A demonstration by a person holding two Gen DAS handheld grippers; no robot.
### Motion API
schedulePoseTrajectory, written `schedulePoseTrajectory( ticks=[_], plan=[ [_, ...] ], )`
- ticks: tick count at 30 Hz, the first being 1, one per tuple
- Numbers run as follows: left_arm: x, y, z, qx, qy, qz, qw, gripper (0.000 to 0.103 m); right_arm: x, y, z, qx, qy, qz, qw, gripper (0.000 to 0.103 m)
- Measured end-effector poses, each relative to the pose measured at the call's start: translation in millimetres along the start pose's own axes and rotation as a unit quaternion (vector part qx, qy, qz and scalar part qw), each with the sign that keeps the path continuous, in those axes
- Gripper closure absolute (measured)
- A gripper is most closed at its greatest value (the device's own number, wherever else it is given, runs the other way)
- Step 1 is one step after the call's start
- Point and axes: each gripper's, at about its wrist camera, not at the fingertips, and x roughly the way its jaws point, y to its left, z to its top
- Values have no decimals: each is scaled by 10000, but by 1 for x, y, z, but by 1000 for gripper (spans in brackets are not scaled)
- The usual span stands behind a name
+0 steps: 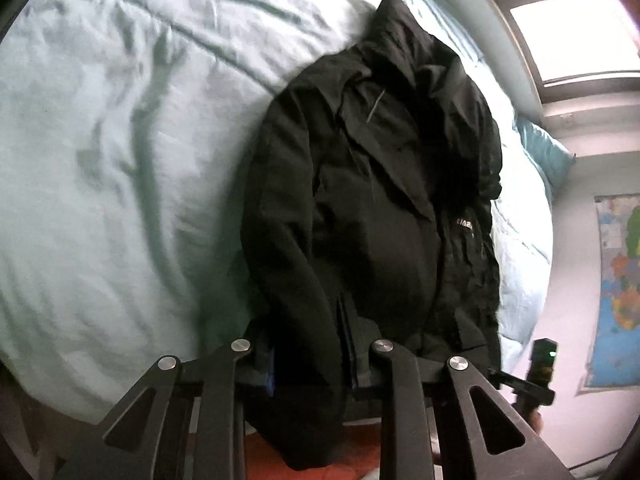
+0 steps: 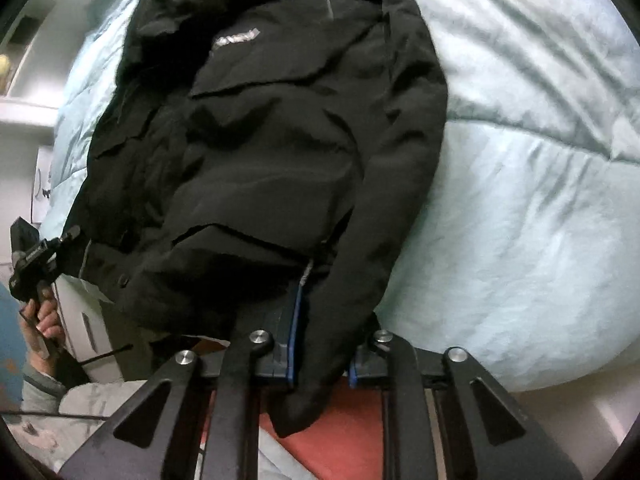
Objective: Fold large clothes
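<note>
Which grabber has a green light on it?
The right gripper: in the left wrist view a green light glows on its body beside the black jacket. The left gripper, seen from the right wrist view, shows no light.

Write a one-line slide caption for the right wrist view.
Right gripper straddles a sleeve of the black padded jacket lying on a pale blue quilted duvet.

Both grippers are built of matte black linkage bars with triangular cut-outs and round silver pivot screws. The right gripper (image 2: 322,356) carries blue-edged finger pads (image 2: 294,344). The left gripper (image 2: 30,258) is a black block with thin black cables; the hand (image 2: 42,326) holding it shows bare skin and a grey sleeve (image 2: 38,382).
</note>
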Motion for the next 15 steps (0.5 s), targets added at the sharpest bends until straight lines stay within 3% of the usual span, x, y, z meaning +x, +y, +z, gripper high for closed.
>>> schedulePoseTrajectory(
  ticks=[3,5,9,15],
  plan=[
    [16,8,2,-183,217,61,9996,78,10,-4,3,177,238,227,9993,64],
    [20,10,0,-272,194,104,9994,78,12,2,1,147,215,221,9994,62],
    [6,3,5,-229,-157,10,9996,88,2,5,1,39,-17,81,10000,85],
    [-31,-35,31,90,-647,-327,9973,90,-44,2,15,174,-526,281,9981,91]
  ],
)
